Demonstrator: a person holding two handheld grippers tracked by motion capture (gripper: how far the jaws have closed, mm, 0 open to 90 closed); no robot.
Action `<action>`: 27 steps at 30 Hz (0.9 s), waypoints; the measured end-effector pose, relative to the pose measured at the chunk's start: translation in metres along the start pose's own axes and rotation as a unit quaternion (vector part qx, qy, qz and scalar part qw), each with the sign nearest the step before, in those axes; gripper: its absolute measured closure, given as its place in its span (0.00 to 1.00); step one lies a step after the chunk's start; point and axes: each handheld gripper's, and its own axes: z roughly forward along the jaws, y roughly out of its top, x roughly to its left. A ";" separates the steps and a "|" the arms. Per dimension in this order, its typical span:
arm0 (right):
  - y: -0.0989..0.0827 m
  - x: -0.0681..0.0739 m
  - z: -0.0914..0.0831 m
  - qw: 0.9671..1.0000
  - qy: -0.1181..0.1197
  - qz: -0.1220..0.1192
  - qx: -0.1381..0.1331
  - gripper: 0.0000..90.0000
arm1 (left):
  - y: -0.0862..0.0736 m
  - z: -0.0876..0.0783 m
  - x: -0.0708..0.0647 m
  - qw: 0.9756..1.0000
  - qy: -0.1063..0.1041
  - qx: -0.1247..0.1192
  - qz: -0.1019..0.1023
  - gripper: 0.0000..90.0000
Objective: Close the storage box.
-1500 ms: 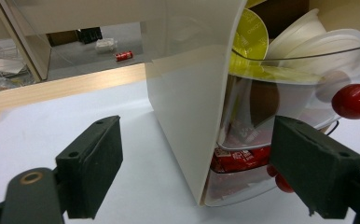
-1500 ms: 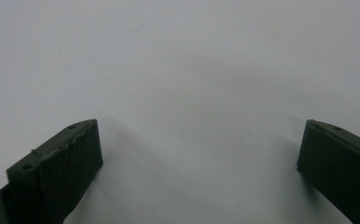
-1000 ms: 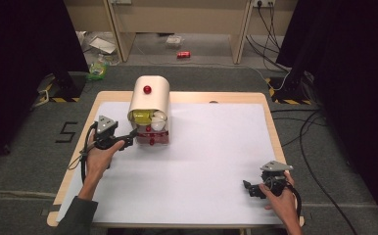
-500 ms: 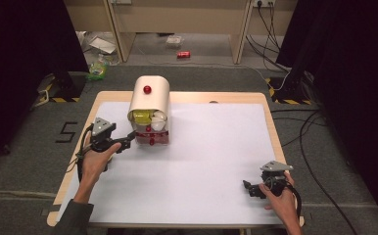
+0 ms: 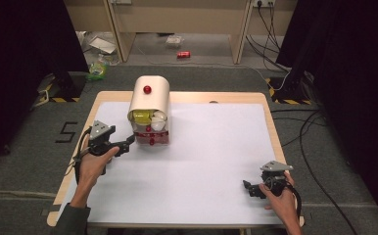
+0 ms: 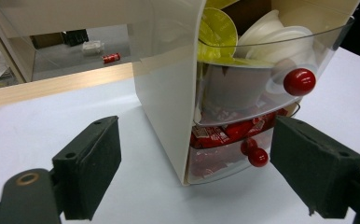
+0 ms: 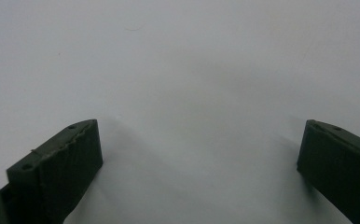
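- We hold the left gripper [image 5: 127, 143] just beside the little cream cabinet [image 5: 150, 100], at its lower front corner.
- Its jaws have just been opening and now stand wide apart, with nothing between them.
- The cabinet stands upright near the back left of the white table [image 5: 211, 156].
- It has clear drawers with red knobs.
- From the left gripper view, the top drawer [image 6: 271, 56] holds white lids and something yellow.
- The bottom drawer [image 6: 225, 149] holds red packets, and its small red knob [image 6: 258, 157] sticks out in front.
- We think the step now is to get at that bottom drawer with the left gripper.
- To do it well, we should line up the open jaws so the small knob sits right in the middle.
- Then we close softly on the knob and pull straight out, not up or sideways.
- The cabinet looks light, so a hard tug could drag it or tip it.
- A slow, level pull is best.
- The big red knob [image 6: 299, 81] above is close, so we must not bump it.
- The right gripper [image 5: 252, 188] rests near the front right of the table, well apart from the cabinet.
- Its jaws are also wide apart, with nothing between them.
- It could come over and steady the cabinet if it starts to slide.
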 end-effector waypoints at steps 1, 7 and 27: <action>0.000 0.000 0.000 1.000 0.000 -0.001 0.000 0.00 | 0.000 -0.001 0.000 1.000 0.000 0.000 0.001 0.18; 0.000 0.000 0.000 1.000 0.000 0.000 0.000 0.00 | -0.002 -0.006 -0.002 1.000 -0.007 -0.003 0.000 0.18; 0.000 0.000 0.000 1.000 0.000 -0.001 -0.001 0.00 | -0.029 -0.020 -0.007 1.000 -0.020 0.004 0.000 0.18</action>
